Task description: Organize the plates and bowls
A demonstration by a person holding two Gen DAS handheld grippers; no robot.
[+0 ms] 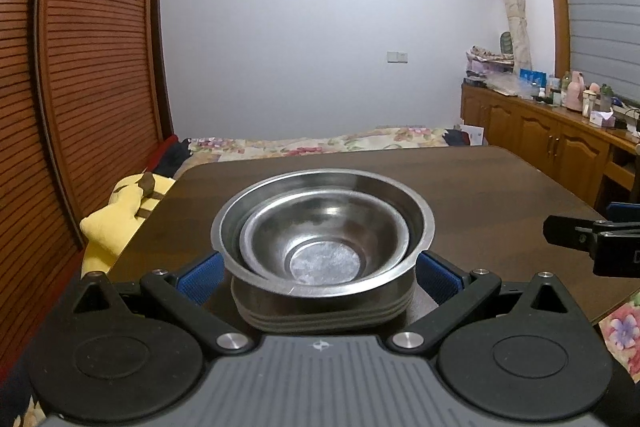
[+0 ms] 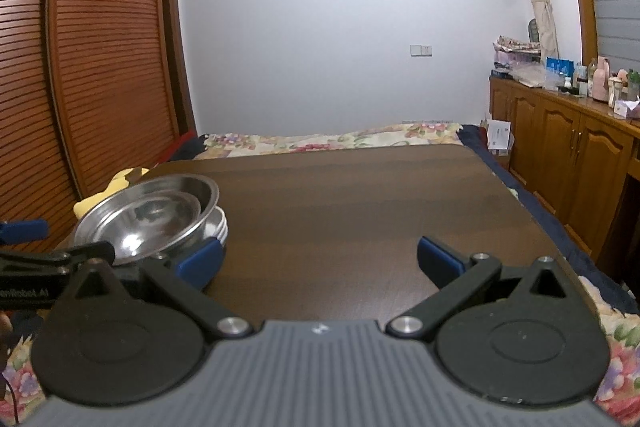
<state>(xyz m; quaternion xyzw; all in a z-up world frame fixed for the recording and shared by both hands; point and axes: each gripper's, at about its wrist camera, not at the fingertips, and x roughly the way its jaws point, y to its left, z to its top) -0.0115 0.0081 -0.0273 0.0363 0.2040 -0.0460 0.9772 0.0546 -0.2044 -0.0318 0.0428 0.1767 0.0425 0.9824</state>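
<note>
Left claw is spread wide, its blue pads flanking the dish stack without clear contact. Between them sits a small steel bowl nested off-centre inside a larger steel bowl, both resting on a pile of pale plates on the dark table. Stacking smallest-on-top keeps the pile stable; organizing looks near done. Right claw hangs open and empty over bare tabletop, the stack ahead to its left, probably parked clear.
</note>
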